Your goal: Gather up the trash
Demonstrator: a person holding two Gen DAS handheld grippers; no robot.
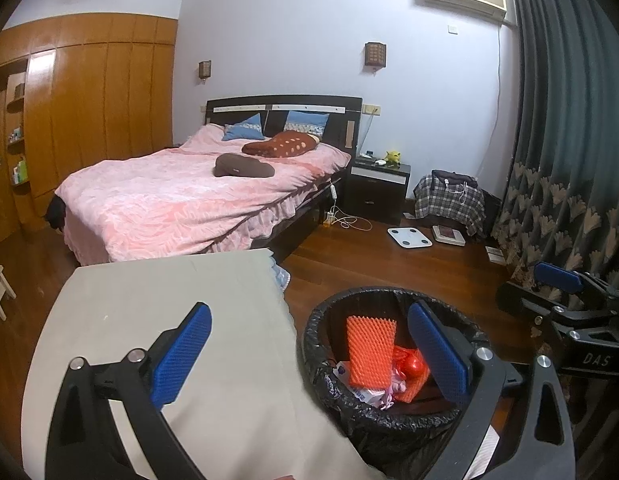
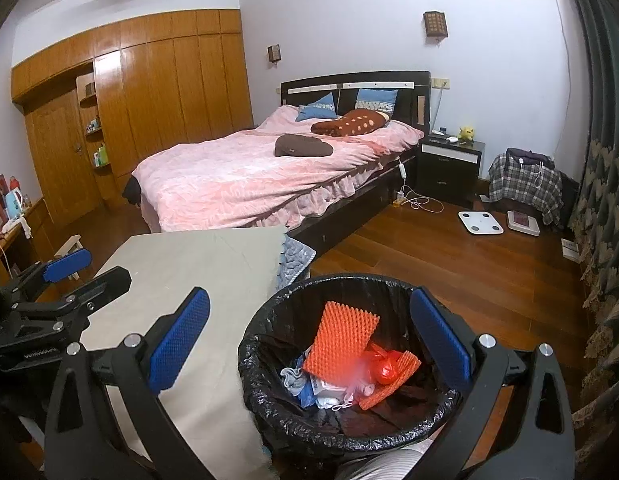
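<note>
both grippers spread wide over the lined bin

at the far left of the right wrist view, the left gripper (image 2: 79, 270) shows as a black frame with one blue pad, hanging beside the beige table (image 2: 181, 272); in its own view the left gripper (image 1: 309, 354) has its fingers (image 1: 181, 354) spread wide with nothing between them, one pad over the table (image 1: 157, 320) and the other over the bin's opening.

moving right, lower centre of both frames holds the trash bin (image 2: 265, 404), lined with a black bag and standing just beside the table edge on the wooden floor (image 2: 449, 256). inside it lie an orange foam net (image 2: 341, 340), a red bag (image 2: 387, 366) and some white and blue wrappers (image 2: 321, 390), heaped toward the middle. the same bin (image 1: 321, 384) and orange foam net (image 1: 369, 352) show in the left wrist view.

the right gripper (image 2: 309, 352) is also wide apart and empty, its left pad over the table and its right pad above the bin's right rim. in the left wrist view the right gripper (image 1: 561, 280) sits at the right edge, by the dark curtain (image 1: 557, 120).

behind, in the middle of both frames, stands a bed (image 2: 269, 176) with a pink cover; right of it a dark nightstand (image 2: 449, 164) and, on the floor, a white scale (image 2: 480, 222).
</note>
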